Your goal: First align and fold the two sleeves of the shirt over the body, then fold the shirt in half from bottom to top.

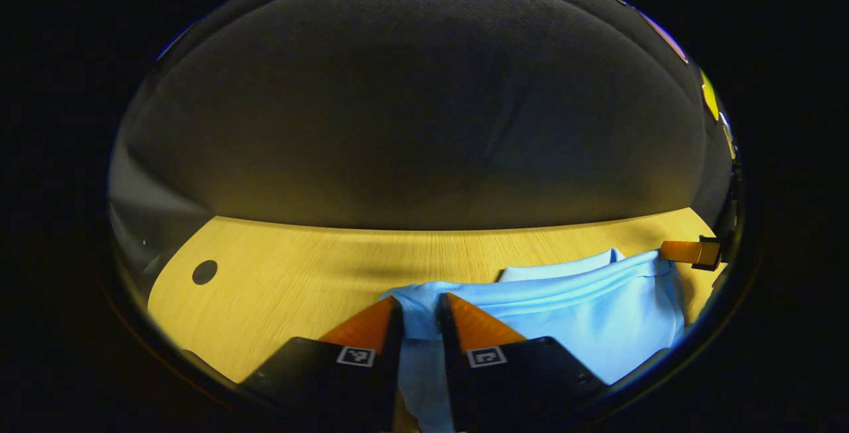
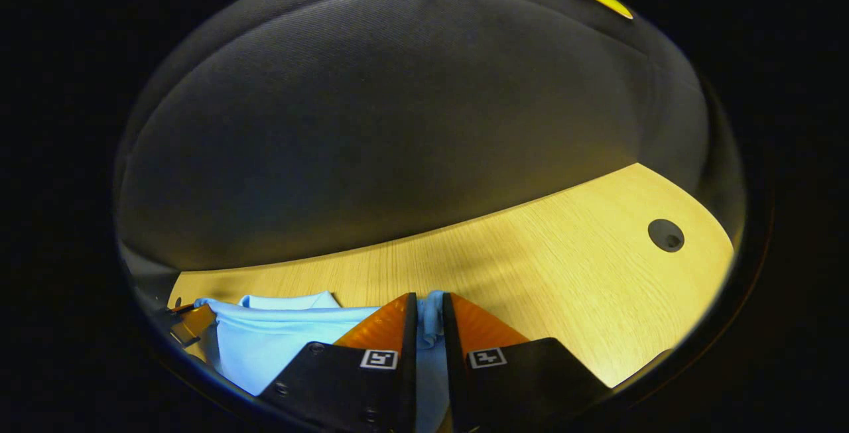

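Note:
A light blue shirt (image 1: 584, 307) lies on the wooden table (image 1: 298, 267), its cloth stretched between both grippers. My left gripper (image 1: 421, 307) is shut on a corner of the shirt, with blue fabric pinched between its fingers and hanging below them. In the right gripper view my right gripper (image 2: 430, 307) is shut on another edge of the shirt (image 2: 278, 340), which spreads off to the left. The right gripper's fingers (image 1: 690, 252) show at the far right edge of the left gripper view, and the left gripper's fingers (image 2: 192, 321) at the far left of the right gripper view.
The table's far edge meets the dark booth wall (image 1: 424, 121). A round cable hole (image 1: 204, 272) sits in the tabletop to the left of the shirt, and another cable hole (image 2: 665, 235) lies to the right. Bare wood (image 2: 564, 274) stretches beyond the shirt.

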Motion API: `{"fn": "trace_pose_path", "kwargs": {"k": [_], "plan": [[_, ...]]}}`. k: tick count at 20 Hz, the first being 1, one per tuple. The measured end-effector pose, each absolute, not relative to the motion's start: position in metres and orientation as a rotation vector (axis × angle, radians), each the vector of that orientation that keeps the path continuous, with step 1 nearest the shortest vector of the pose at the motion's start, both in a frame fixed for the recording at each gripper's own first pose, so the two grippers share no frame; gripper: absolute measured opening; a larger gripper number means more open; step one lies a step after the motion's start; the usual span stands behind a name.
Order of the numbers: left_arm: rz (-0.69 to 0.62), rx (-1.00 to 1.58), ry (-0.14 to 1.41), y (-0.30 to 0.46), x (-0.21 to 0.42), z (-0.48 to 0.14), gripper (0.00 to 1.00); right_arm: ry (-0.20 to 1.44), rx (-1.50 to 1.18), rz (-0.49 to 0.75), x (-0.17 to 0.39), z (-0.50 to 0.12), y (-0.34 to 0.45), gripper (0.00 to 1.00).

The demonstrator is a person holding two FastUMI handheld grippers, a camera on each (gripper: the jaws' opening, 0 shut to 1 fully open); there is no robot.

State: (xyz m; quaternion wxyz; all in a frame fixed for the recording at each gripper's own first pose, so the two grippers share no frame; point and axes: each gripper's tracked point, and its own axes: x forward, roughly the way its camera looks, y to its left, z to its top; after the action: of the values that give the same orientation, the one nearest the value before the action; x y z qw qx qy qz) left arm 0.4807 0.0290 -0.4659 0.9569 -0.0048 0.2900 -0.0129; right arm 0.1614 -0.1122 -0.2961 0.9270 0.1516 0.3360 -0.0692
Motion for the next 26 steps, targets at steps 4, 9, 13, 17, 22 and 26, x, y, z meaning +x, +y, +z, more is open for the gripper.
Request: {"fn": "trace_pose_path", "kwargs": {"k": [4, 9, 13, 17, 22, 26], "plan": [[-0.011, 0.014, 0.583, 0.036, 0.481, -0.465, 0.81, 0.681, 0.275, -0.135, 0.161, -0.298, -0.116, 0.31], [-0.014, 0.005, 0.594, 0.037, 0.479, -0.465, 0.91, 0.669, 0.244, -0.136, 0.163, -0.295, -0.118, 0.79], [-0.005, 0.0, 0.589, 0.036, 0.477, -0.456, 0.96, 0.645, 0.248, -0.121, 0.165, -0.283, -0.119, 0.96], [0.006, 0.018, 0.535, 0.035, 0.471, -0.414, 0.96, 0.603, 0.251, -0.098, 0.159, -0.252, -0.123, 0.96], [-0.003, 0.02, 0.418, 0.037, 0.428, -0.333, 0.96, 0.51, 0.245, -0.047, 0.121, -0.177, -0.126, 0.96], [-0.002, -0.032, 0.326, 0.05, 0.368, -0.259, 0.96, 0.407, 0.237, -0.015, 0.069, -0.097, -0.13, 0.96]]}}
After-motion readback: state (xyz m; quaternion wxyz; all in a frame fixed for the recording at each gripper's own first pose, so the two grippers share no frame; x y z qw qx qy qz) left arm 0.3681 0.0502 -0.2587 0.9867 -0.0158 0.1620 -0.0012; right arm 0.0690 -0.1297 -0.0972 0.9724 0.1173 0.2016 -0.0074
